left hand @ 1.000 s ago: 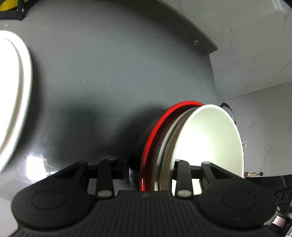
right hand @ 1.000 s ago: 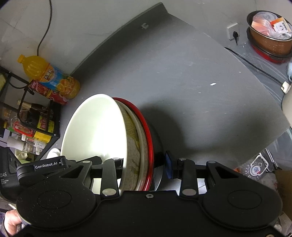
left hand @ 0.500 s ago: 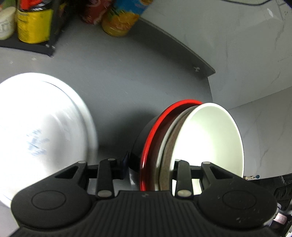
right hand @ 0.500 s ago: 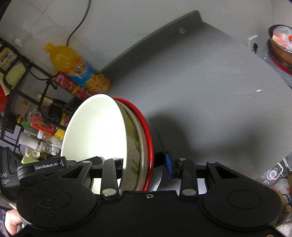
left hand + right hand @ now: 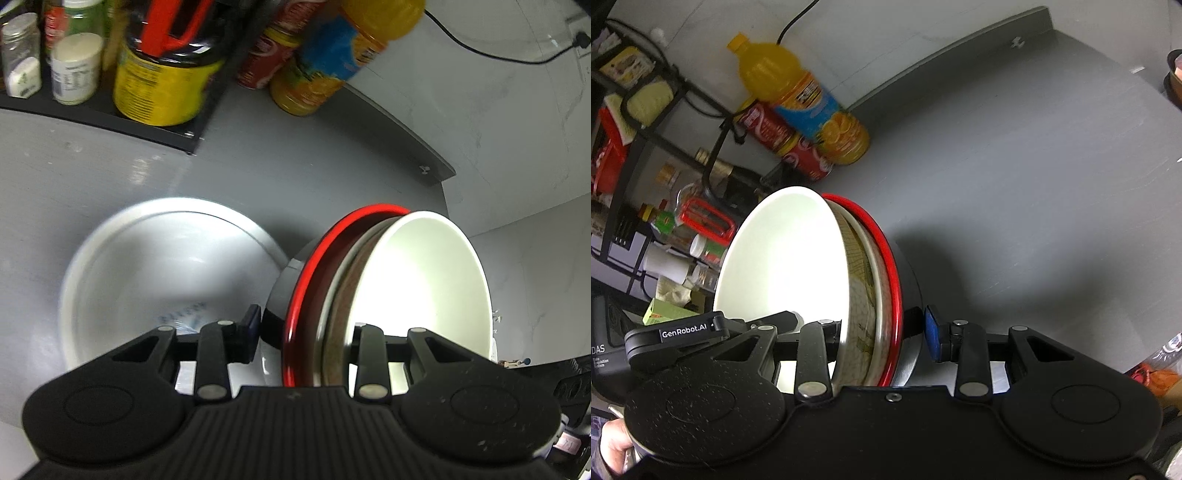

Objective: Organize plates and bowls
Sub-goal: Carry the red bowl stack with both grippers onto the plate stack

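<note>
A stack of nested bowls hangs tilted on edge between both grippers: a white bowl (image 5: 417,295) innermost, a patterned brown bowl around it, and a red-rimmed black bowl (image 5: 314,266) outermost. My left gripper (image 5: 306,332) is shut on one side of the stack's rim. In the right wrist view the white bowl (image 5: 783,258) and red-rimmed bowl (image 5: 886,251) sit in my right gripper (image 5: 882,332), shut on the opposite side. A large white plate (image 5: 147,280) lies on the grey counter just left of the stack and below it.
A black rack (image 5: 110,114) with jars and spice bottles stands at the counter's back left. An orange juice bottle (image 5: 805,99) and a red cola can (image 5: 783,136) stand beside it against the wall. A hand (image 5: 609,443) shows at the lower left. Grey counter (image 5: 1034,184) stretches right.
Both grippers have carried the bowl stack across the counter towards the rack. The white plate has slid from the left edge to just beside the stack, and the rack and bottles have come into view.
</note>
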Available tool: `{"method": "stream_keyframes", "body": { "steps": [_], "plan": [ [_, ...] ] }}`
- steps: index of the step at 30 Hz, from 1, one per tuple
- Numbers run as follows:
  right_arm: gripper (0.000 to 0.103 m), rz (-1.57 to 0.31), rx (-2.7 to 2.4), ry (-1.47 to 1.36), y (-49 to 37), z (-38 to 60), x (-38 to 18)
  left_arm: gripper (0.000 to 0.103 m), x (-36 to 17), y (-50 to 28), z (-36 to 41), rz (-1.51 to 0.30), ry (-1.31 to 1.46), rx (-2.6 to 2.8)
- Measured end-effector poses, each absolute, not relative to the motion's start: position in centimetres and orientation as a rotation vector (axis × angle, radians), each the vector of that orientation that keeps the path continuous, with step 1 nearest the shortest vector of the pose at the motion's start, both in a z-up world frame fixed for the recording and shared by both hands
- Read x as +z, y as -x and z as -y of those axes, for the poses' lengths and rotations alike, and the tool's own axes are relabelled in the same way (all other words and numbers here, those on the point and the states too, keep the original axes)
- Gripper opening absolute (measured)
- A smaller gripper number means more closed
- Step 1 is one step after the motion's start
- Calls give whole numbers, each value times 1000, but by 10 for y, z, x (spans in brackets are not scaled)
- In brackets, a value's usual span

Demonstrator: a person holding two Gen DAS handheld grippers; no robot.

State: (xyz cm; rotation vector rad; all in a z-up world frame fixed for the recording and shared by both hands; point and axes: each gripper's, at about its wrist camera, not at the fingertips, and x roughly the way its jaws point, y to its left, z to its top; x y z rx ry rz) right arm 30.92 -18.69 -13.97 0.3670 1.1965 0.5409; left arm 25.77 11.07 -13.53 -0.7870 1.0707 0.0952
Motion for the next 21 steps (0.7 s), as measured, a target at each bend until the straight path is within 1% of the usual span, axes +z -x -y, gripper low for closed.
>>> {"method": "stream_keyframes", "body": {
  "steps": [13, 21],
  "plan": [
    [35, -1241, 555, -349, -292, 136, -146, 34, -145, -229, -165, -1098, 790, 114],
    [34, -1271, 551, -349, -291, 113, -154, 34, -156, -226, -190, -1117, 796, 129]
  ]
}}
